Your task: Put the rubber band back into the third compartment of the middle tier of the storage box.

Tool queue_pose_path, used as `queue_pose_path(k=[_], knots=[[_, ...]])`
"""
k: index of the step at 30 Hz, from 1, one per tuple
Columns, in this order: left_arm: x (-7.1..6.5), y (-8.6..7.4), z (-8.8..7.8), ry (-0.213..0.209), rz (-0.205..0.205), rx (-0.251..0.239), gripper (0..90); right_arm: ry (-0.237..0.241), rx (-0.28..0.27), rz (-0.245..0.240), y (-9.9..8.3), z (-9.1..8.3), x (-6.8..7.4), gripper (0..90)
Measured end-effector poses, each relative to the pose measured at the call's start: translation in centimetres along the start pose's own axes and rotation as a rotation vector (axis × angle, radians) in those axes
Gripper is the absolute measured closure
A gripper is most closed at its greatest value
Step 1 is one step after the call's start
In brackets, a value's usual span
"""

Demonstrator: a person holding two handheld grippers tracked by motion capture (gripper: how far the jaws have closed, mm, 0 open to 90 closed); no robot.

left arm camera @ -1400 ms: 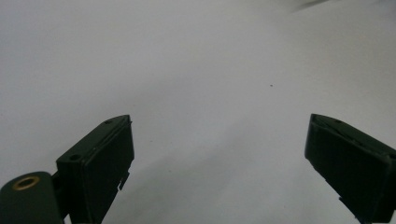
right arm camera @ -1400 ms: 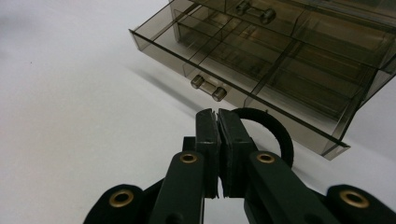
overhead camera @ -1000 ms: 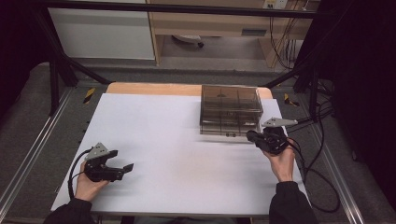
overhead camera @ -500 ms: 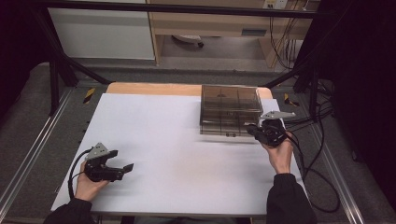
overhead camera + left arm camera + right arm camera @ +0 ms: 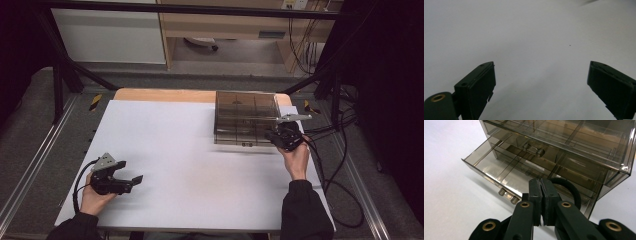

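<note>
Smoky plastic drawer box [image 5: 564, 147]; right gripper [image 5: 541, 195] clamps black loop [image 5: 571, 190].

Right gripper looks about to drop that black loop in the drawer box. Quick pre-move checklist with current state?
1. Bottom drawer pulled out: ok, it juts out from the smoky plastic drawer box.
2. Grip on the load: ok, the right gripper has its jaws pressed together on a black loop.
3. Loop over the open drawer: cannot tell; it hangs at the box's near right corner, its height above the compartments unclear.
4. Target compartment free: ok, the drawer sections that show look empty.
5. Left gripper out of the way: ok, jaws wide apart over bare white table, far from the box.
6. Upper drawers shut: ok, none sticks out.
</note>
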State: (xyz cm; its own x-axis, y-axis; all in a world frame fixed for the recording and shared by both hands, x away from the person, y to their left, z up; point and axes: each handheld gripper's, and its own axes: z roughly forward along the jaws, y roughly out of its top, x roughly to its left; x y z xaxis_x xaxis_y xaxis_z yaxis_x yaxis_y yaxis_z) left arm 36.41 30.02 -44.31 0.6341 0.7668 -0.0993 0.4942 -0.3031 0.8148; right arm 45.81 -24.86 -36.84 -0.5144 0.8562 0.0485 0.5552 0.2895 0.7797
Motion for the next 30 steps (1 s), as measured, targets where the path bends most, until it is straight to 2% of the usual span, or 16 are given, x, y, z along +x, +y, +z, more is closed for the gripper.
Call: queue_pose_path(k=[25,30], knots=[[0.0,0.0,0.0,0.001,0.001,0.000,7.8,-0.014,0.037,0.016,-0.1,2.9,-0.8,87.7],[0.0,0.0,0.0,0.001,0.001,0.000,7.8,-0.010,0.044,0.036,-0.6,3.4,-1.1,87.7]])
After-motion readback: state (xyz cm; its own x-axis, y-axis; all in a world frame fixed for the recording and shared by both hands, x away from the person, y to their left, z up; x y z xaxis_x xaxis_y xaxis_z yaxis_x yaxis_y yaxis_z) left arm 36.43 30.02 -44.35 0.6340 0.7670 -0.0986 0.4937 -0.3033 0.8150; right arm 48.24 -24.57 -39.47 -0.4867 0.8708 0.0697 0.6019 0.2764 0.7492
